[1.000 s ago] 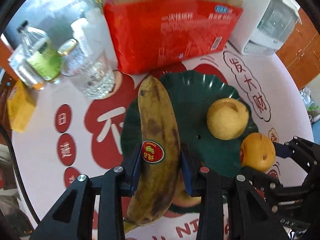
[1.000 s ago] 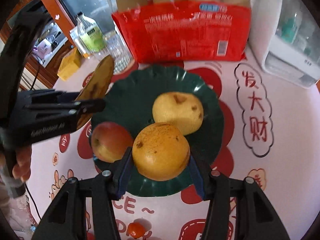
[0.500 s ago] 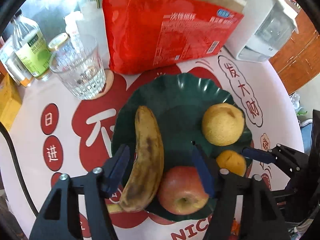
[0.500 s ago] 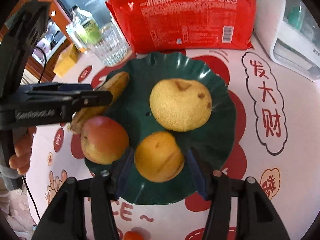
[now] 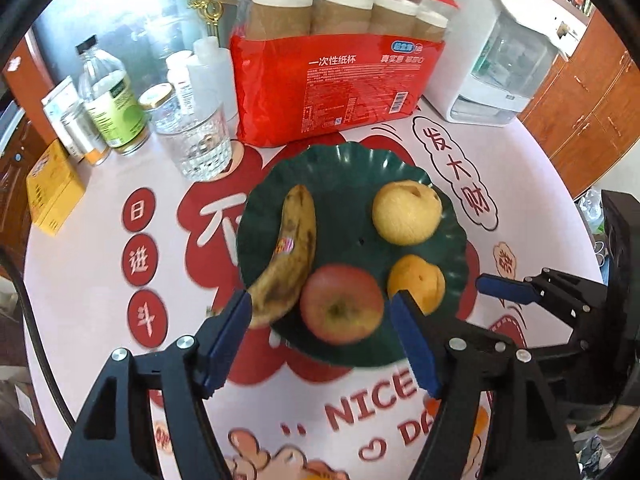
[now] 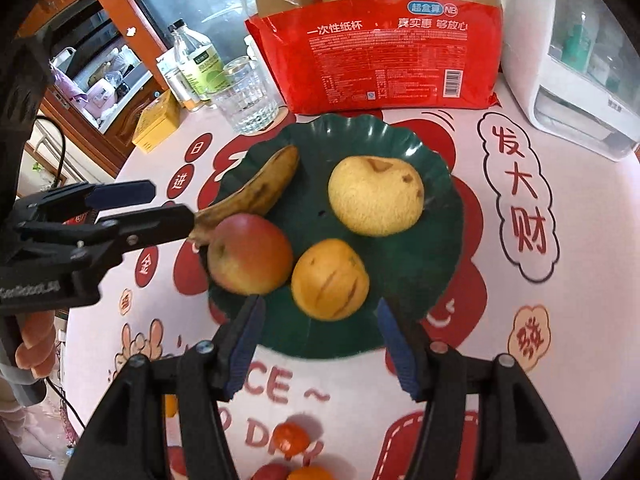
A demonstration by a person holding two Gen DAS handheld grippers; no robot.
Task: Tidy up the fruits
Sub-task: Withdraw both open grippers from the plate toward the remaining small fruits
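Observation:
A dark green plate holds a spotted banana, a red apple, a yellow pear and an orange. My left gripper hovers above the plate's near edge, jaws opening, with nothing between the pads. In the right wrist view the orange lies on the plate beside the apple, just beyond my right gripper. Its jaws are opening too, and its pads touch no fruit. The banana lies along the plate's left side.
Behind the plate stand a red pack of paper cups, a glass, bottles and a white appliance. A yellow box sits at the far left. Small fruits lie near the table's front edge.
The left gripper has let go of the banana, which now lies on the plate, and has pulled back and up. The right gripper has let go of the orange and drawn back a little.

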